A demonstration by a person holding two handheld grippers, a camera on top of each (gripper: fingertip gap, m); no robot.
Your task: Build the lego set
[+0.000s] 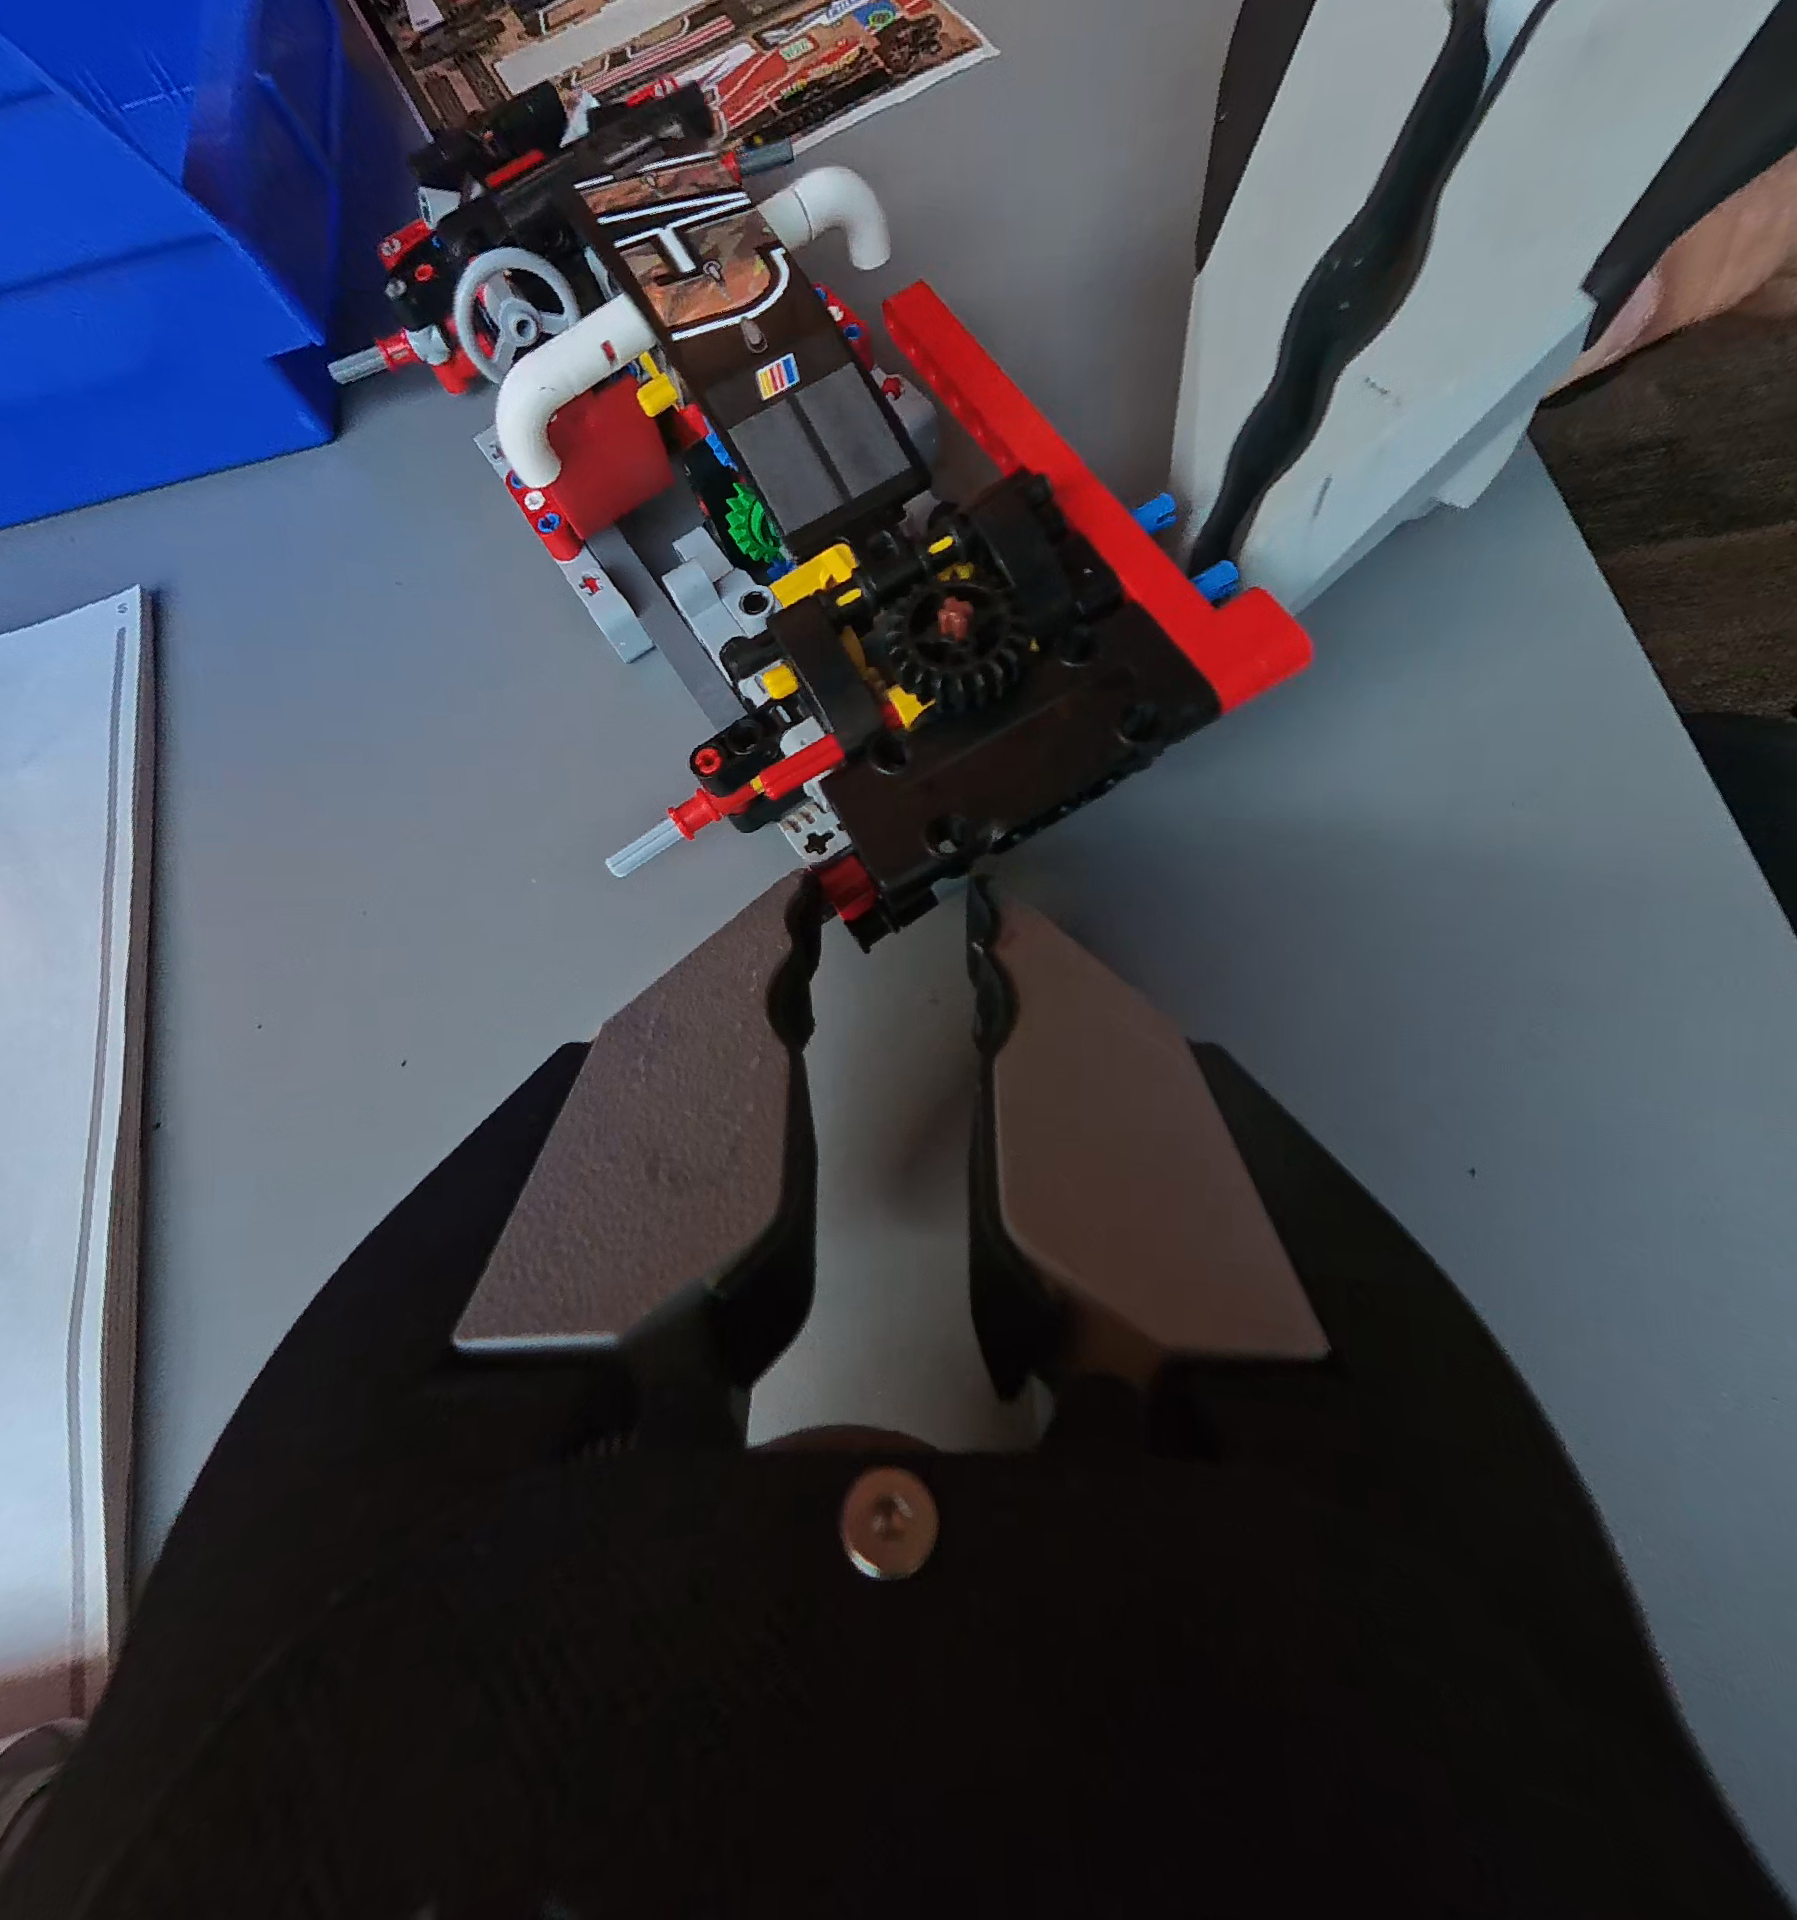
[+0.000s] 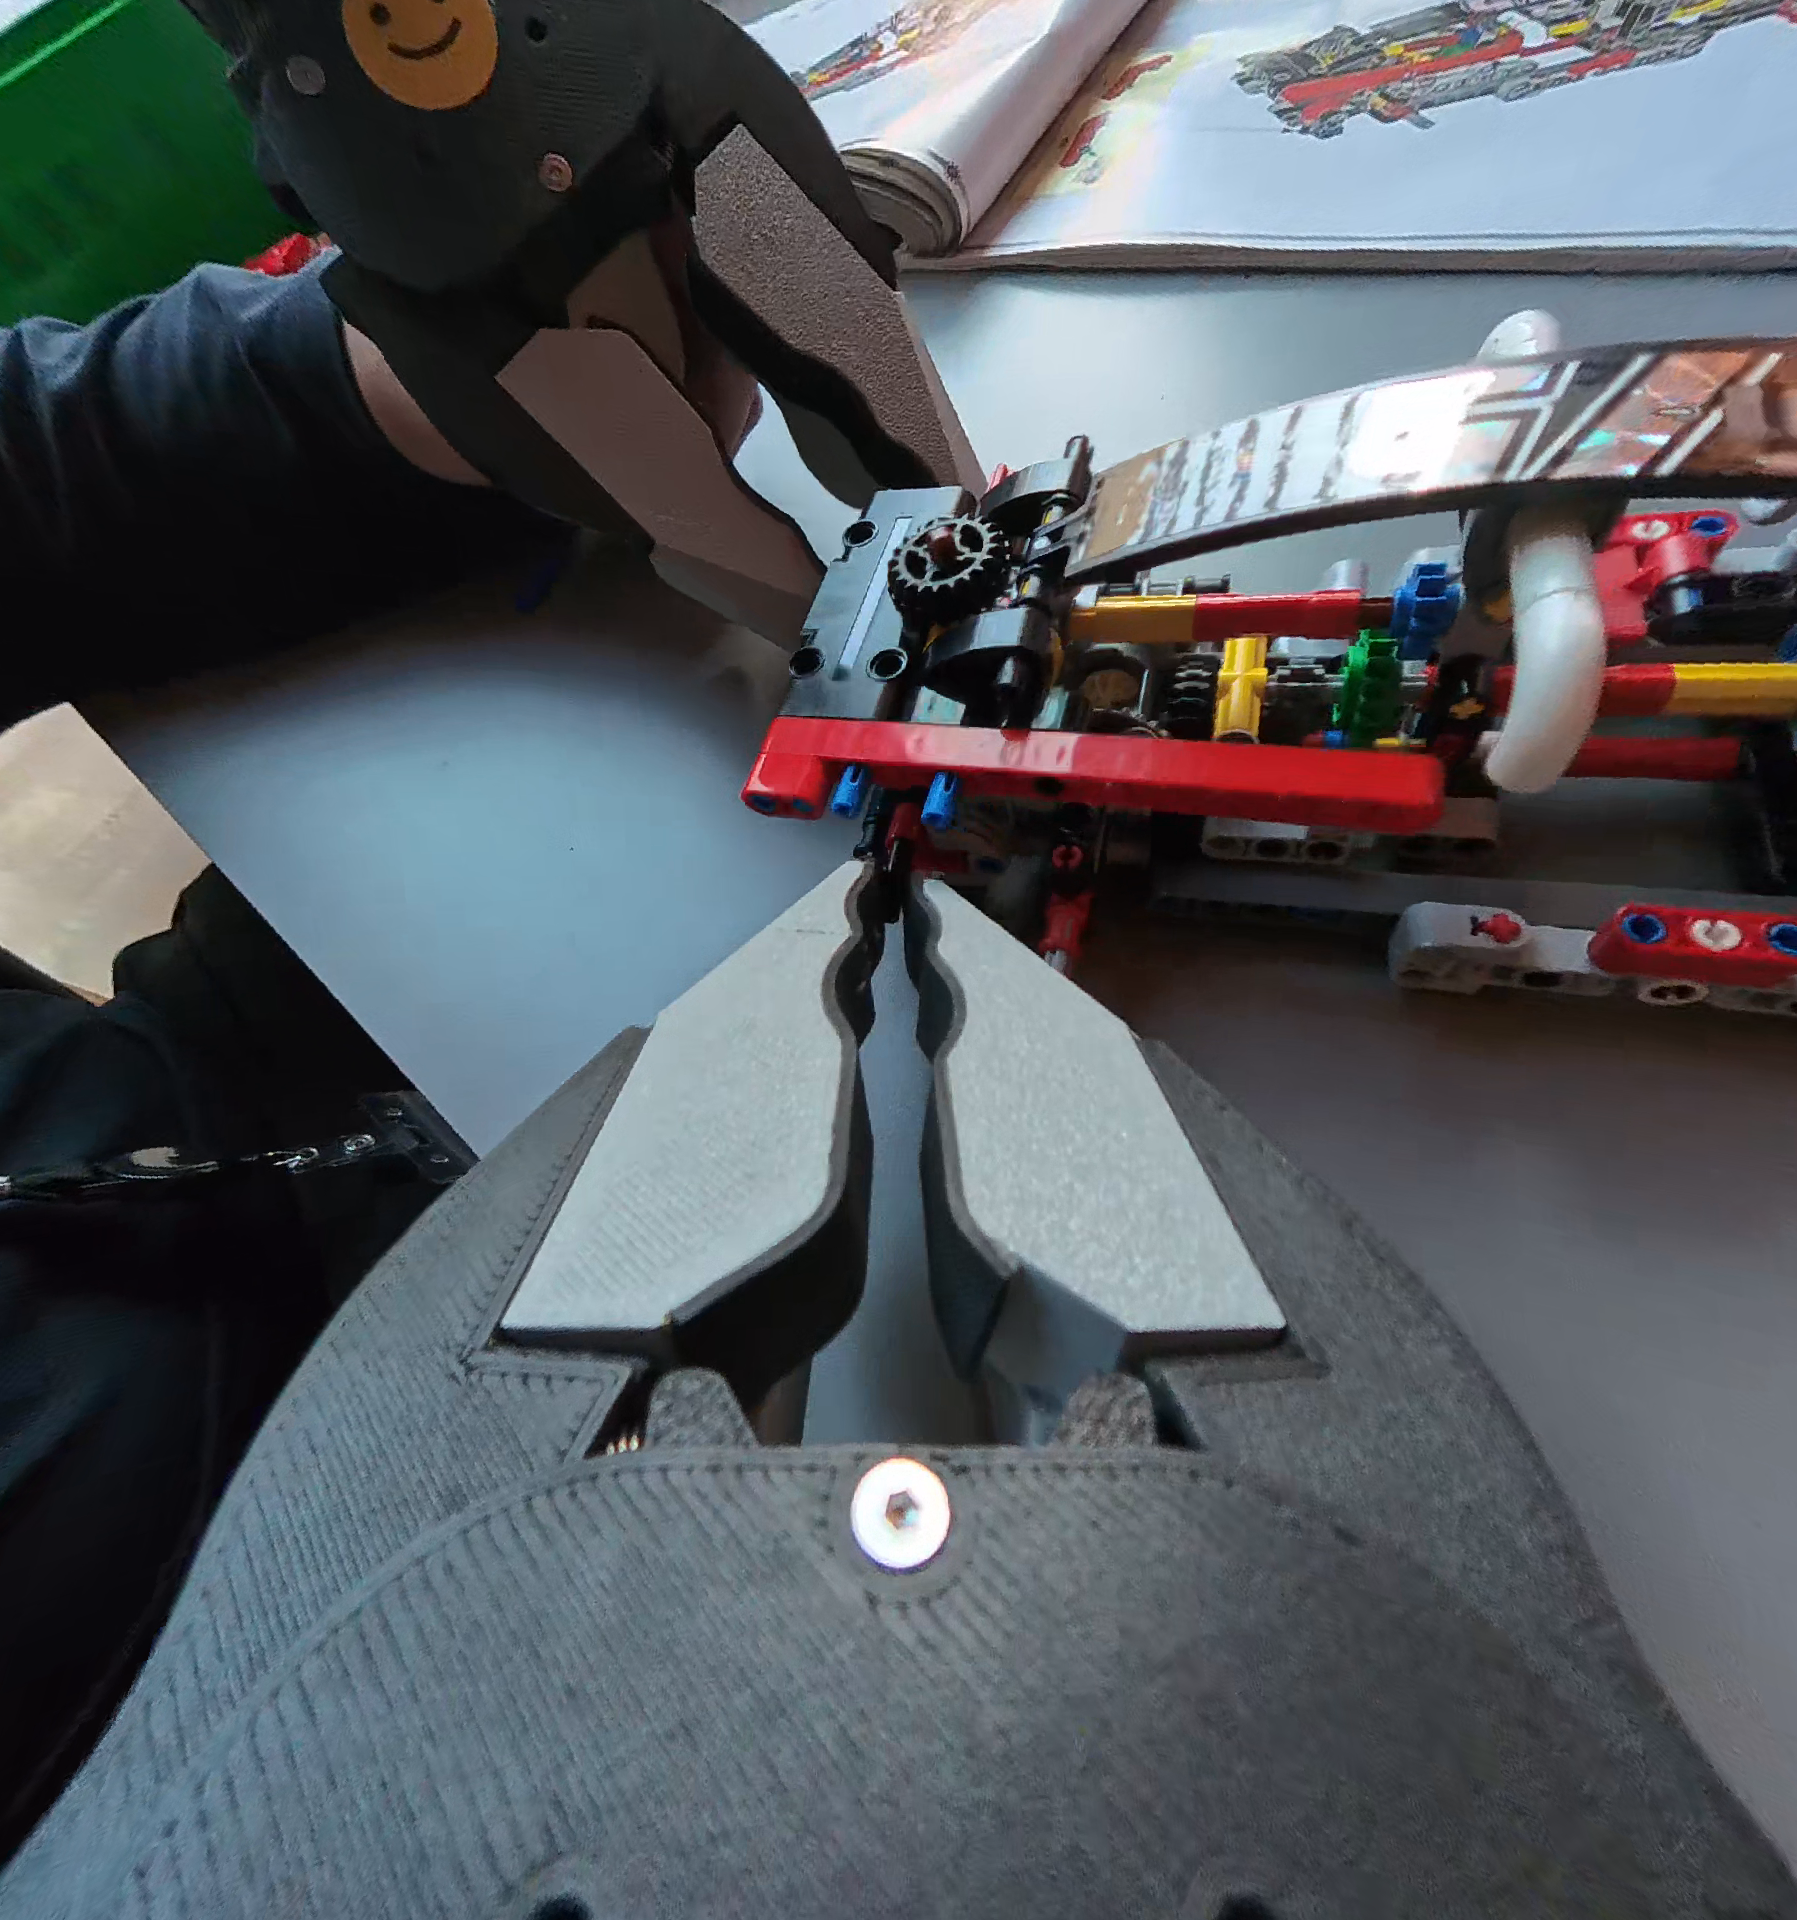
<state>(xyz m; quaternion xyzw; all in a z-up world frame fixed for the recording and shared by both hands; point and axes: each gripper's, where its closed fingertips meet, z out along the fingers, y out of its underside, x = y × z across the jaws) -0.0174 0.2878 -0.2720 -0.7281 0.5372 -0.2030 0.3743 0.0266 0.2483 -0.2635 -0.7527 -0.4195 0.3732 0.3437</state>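
The left gripper (image 1: 889, 904) has its jaws spread around the near end of a black, red and grey plastic brick-built vehicle chassis (image 1: 873, 582) lying on the grey table (image 1: 374, 935); whether the pads press on it I cannot tell. The right gripper (image 2: 889, 894) is pinched on a thin black-and-red piece (image 2: 889, 842) under the chassis's long red beam (image 2: 1112, 764). An open instruction booklet (image 2: 1393, 156) lies beyond the chassis.

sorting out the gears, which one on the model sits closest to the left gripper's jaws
The black gear, at the end by the jaws; the green gear sits farther back.
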